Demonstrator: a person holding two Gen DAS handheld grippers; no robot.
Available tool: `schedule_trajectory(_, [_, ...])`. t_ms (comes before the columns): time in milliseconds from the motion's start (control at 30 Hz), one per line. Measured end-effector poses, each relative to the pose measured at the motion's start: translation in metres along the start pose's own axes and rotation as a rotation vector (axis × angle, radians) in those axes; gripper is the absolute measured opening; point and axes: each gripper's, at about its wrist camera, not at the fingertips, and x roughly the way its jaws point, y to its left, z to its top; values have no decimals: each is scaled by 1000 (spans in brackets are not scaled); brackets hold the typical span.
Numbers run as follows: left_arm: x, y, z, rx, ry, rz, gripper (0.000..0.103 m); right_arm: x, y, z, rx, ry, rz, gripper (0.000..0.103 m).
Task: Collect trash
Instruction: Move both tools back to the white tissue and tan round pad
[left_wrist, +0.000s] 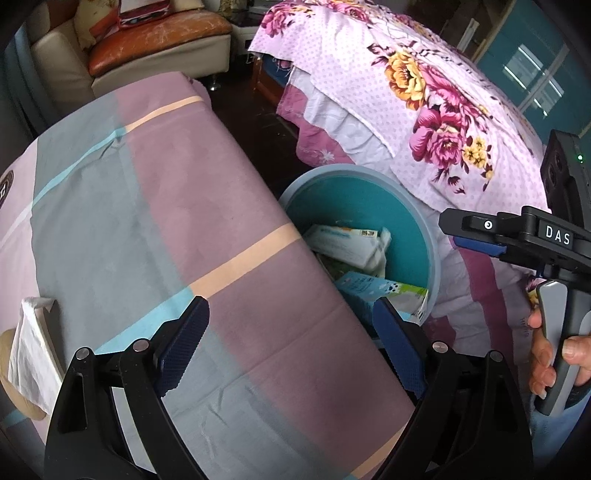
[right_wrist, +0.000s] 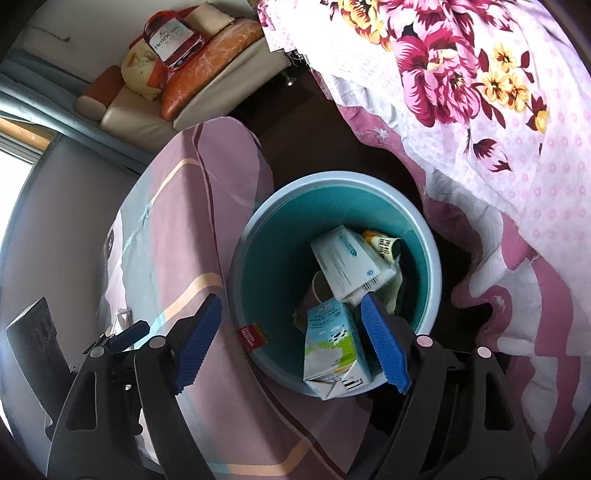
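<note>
A: Where was the trash?

B: In the bin (right_wrist: 258, 236), a pale blue one with a teal inside, standing on the dark floor between the tabletop (left_wrist: 207, 192) and the bed (left_wrist: 424, 92). A milk carton (right_wrist: 332, 347) leaned against the near wall, a white box (right_wrist: 351, 262) lay tilted above it, and a small yellow packet (right_wrist: 380, 243) sat at the back.

A: And the right hand-held gripper (right_wrist: 291, 343)?

B: Above the bin, pointing down into it, jaws spread and nothing between the blue pads (right_wrist: 384, 343). In the left view it came in from the right edge, a hand (left_wrist: 554, 354) on its grip.

A: The left hand-held gripper (left_wrist: 291, 343)?

B: Released too, jaws wide (nothing pinched), over the edge of the tabletop just beside the bin. The tabletop wore a cloth in blocks of mauve, grey and pale blue with peach stripes.

A: Anything left on the tabletop?

B: A white crumpled tissue (left_wrist: 29, 347) near the left edge of that view, lying on something tan I couldn't identify, well apart from the gripper
</note>
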Motion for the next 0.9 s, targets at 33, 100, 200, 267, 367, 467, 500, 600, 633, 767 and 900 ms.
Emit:
schedule_trajectory(33, [-1,2,-1,-4,-1,-2,90,0,3,-1,-1,1,-4,75])
schedule_trajectory(100, [-5,7,-4,-12,-6,-5,90,1,8,-2,-4,3,-9,75])
schedule_trajectory(200, [-10,14,-8,-27,-15,-9,90,0,19,-5,-19,4,-18,75])
schedule_trajectory(267, [-14,19,-11,-40,-22,-14,90,0,24,-7,-29,5,-21,75])
schedule_trajectory(367, [-20,29,-16,-60,-33,-23,90,-1,38,-10,-54,4,-26,78])
schedule_trajectory(467, [-27,40,-21,-77,-44,-27,91,0,52,-12,-73,4,-28,78])
schedule_trajectory(500, [-29,44,-23,-84,-48,-27,91,0,56,-13,-79,6,-29,78])
schedule_trajectory(600, [-37,57,-30,-107,-62,-30,93,1,73,-17,-107,13,-33,78])
schedule_trajectory(633, [-40,62,-32,-116,-69,-31,93,2,77,-18,-113,15,-34,78])
schedule_trajectory(767, [-52,84,-45,-152,-95,-31,96,6,101,-26,-146,29,-36,78])
schedule_trajectory(900, [-63,112,-61,-185,-112,-11,96,20,136,-37,-206,62,-32,78])
